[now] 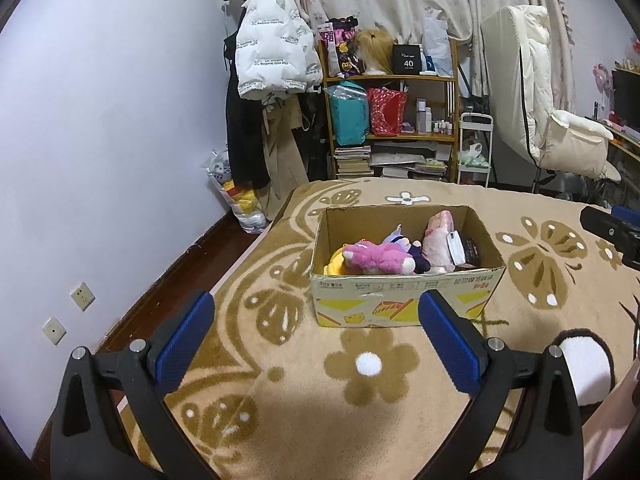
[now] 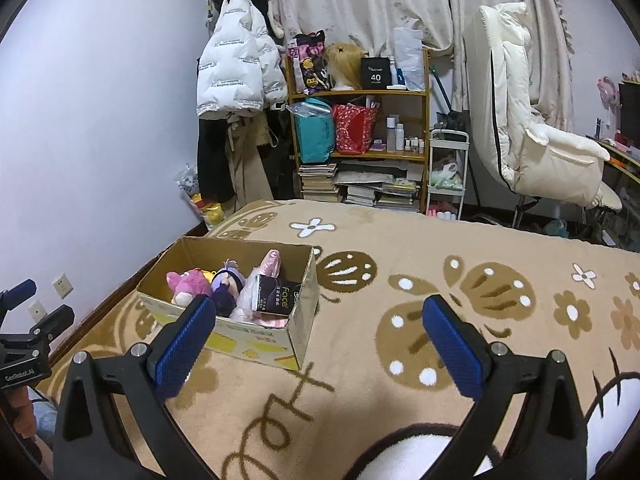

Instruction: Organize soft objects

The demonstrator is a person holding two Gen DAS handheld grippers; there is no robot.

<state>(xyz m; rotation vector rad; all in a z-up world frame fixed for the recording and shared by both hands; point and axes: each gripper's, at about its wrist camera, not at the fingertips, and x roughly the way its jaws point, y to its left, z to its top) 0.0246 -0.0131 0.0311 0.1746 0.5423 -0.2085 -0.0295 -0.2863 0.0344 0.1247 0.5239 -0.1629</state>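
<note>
An open cardboard box [image 1: 404,300] stands on a beige patterned bed blanket [image 1: 360,412]. It holds a pink plush [image 1: 376,258], a yellow plush [image 1: 335,265], a purple doll [image 1: 400,240], a pink bagged item [image 1: 438,240] and a black packet [image 1: 474,252]. My left gripper [image 1: 316,336] is open and empty, just in front of the box. My right gripper [image 2: 320,340] is open and empty, to the right of the box [image 2: 248,340]; the pink plush [image 2: 188,286] and black packet [image 2: 276,300] show inside.
A wooden shelf [image 1: 390,136] with bags, bottles and books stands behind the bed, a hung white jacket [image 1: 272,48] to its left, a white padded chair [image 1: 548,120] to its right. A plastic bag of items [image 1: 236,196] lies on the floor by the wall.
</note>
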